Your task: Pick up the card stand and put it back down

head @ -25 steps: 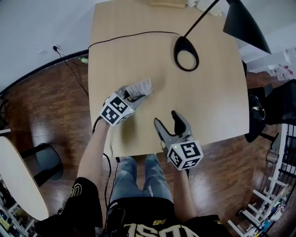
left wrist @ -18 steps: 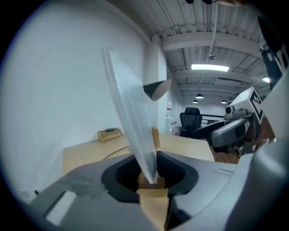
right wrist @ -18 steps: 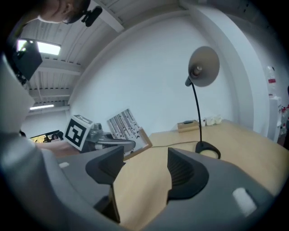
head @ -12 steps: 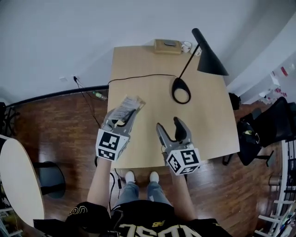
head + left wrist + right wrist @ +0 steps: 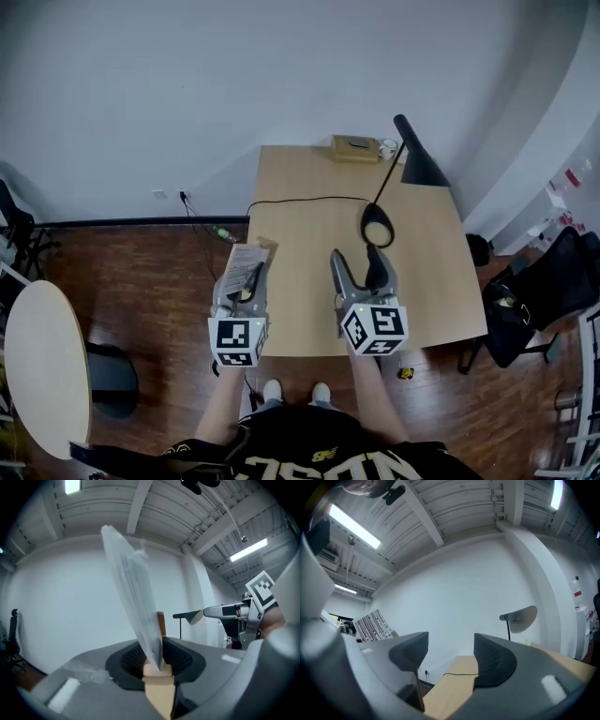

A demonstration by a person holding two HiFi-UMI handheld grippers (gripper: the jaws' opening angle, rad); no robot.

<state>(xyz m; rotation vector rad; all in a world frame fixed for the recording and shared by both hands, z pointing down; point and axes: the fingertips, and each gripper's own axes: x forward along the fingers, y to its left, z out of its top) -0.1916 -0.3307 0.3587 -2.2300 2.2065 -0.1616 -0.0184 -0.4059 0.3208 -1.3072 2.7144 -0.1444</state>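
One card stand, clamped in our left gripper: the jaws are fully closed on its wooden base, and the clear-sleeved card sticks up at a tilt. It's lifted off the table, above the left edge. The right gripper has its jaws apart with nothing between them, over the table's near edge. The stand looks light. The wood seems stiff and grippy, the sleeve slick and floppy, so we'd grip the base only and set it down flat.

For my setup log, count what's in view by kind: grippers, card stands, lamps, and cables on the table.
Grippers: 2, left gripper and right gripper
Card stands: 1, the card stand
Lamps: 1, the lamp
Cables: 1, the cable
Total: 5
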